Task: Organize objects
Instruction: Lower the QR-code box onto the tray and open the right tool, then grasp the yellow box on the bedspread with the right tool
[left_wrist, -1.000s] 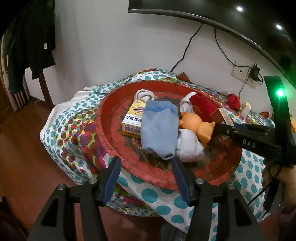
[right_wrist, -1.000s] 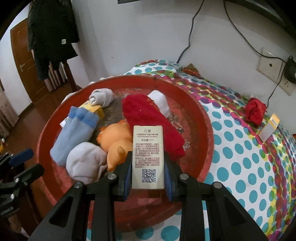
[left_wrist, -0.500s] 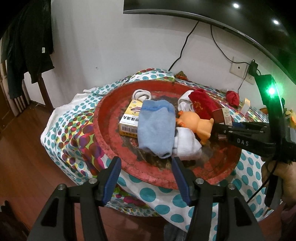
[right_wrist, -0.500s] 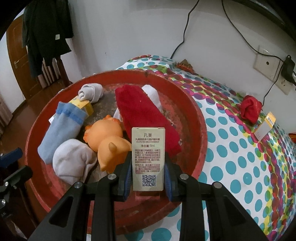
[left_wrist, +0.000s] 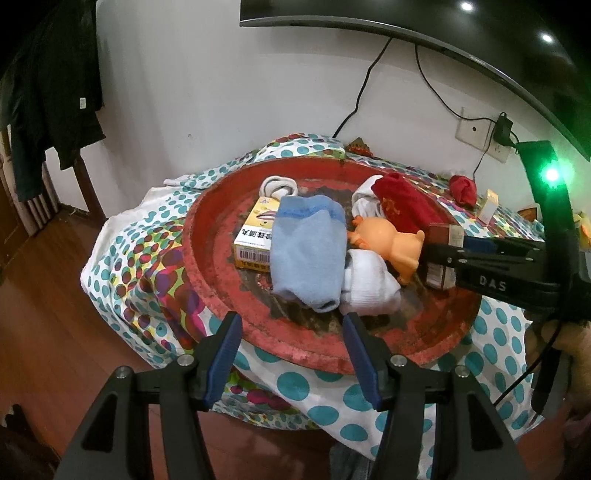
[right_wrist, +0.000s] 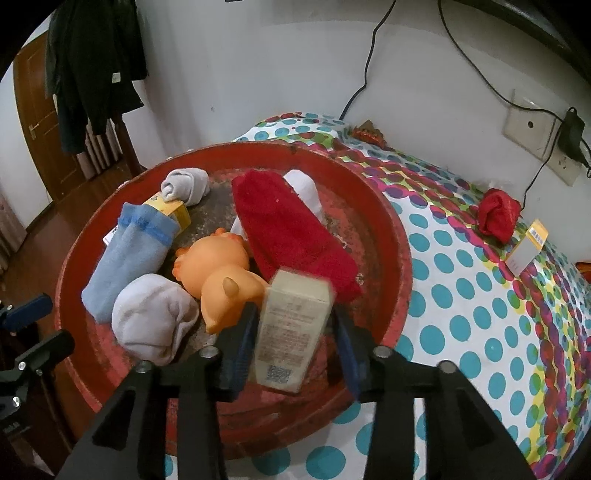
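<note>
Red round tray (right_wrist: 399, 258) on a dotted cloth (right_wrist: 480, 295), socks and an orange toy (right_wrist: 221, 266) inside, right gripper (right_wrist: 295, 332) jaws opening around a tilted cream box (right_wrist: 291, 325) over the tray's near edge, left gripper (left_wrist: 291, 354) open and empty

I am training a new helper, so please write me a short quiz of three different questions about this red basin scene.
1. True or false: the blue sock lies partly over the yellow box.
2. Which is outside the red basin? A) orange toy B) rolled red sock C) white sock
3. What is between the fingers of the right gripper?

Key: 1 true; 2 B; 3 a cream carton, tilted, as the jaws are opening.
</note>
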